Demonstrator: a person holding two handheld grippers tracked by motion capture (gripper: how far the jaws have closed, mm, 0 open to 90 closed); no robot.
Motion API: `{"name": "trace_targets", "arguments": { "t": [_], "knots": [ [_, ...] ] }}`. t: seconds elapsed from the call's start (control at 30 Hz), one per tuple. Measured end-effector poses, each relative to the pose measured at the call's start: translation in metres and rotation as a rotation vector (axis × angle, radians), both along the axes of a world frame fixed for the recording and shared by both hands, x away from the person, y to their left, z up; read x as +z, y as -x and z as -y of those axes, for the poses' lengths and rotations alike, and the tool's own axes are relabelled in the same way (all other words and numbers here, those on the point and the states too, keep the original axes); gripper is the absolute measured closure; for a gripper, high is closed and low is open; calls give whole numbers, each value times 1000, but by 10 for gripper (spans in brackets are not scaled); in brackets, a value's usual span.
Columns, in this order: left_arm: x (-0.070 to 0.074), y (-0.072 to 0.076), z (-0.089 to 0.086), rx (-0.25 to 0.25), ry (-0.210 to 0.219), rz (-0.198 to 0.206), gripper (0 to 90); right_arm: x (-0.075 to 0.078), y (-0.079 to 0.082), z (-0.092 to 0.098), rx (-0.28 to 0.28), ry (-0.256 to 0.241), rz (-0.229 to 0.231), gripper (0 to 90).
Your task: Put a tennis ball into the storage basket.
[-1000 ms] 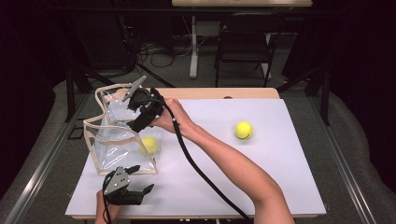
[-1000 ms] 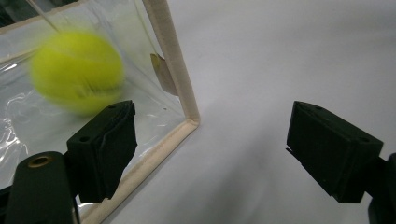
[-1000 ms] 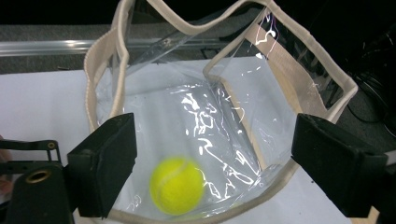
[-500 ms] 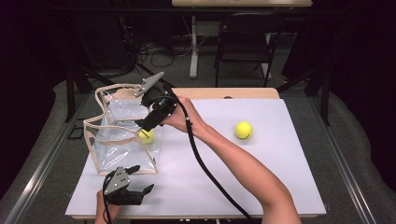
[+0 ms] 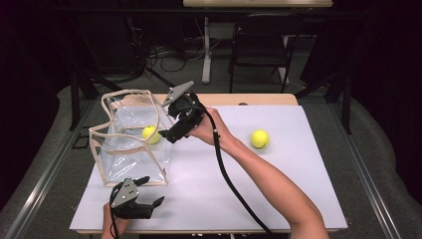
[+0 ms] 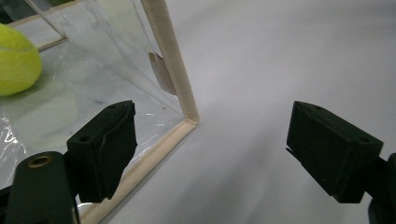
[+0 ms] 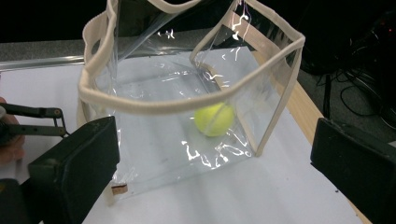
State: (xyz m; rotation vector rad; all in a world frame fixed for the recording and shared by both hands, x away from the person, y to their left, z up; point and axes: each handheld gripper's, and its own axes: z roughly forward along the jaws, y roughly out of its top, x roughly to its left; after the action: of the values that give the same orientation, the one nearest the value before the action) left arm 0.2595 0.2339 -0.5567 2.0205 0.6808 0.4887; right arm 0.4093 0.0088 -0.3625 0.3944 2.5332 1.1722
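**Tennis ball inside clear bag, both grippers empty**

White table sheet (image 5: 209, 179) is seen laid over a wooden table (image 5: 259, 99), with grey floor and a black folding chair (image 5: 261, 47) behind. A clear plastic tote bag (image 5: 130, 144) with beige trim is stood upright on the left part of the sheet, mouth open upward. One yellow tennis ball (image 5: 150, 134) is seen inside the bag, resting on its floor; in the right gripper view the same ball (image 7: 214, 119) is seen through the bag's front wall, below the beige rim. In the left gripper view it is seen at the upper left through the clear wall (image 6: 16, 60). A second tennis ball (image 5: 260, 139) lies on the bare sheet to the right, well apart from the bag.

Right gripper (image 5: 168, 134) is held at the bag's right side near the rim, jaws spread wide, nothing between them; wide gap is confirmed in the right gripper view (image 7: 215, 186), with the bag framed between the jaws but farther off. Contact with the bag's wall cannot be told. A black cable is trailed back along the forearm.

Left gripper (image 5: 147, 192) is held low at the near edge of the sheet, just in front of the bag's near bottom corner, jaws parted and empty. In the left gripper view (image 6: 210, 154) the bag's beige bottom corner is seen beside the left jaw, not clamped.
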Motion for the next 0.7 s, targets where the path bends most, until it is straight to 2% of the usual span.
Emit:
{"name": "trace_targets", "arguments": {
  "t": [0.7],
  "knots": [
    [0, 0, 0, 0, -2, 1, 160, -34, 0, 36, -56, 25, -26, 6]
  ]
}}
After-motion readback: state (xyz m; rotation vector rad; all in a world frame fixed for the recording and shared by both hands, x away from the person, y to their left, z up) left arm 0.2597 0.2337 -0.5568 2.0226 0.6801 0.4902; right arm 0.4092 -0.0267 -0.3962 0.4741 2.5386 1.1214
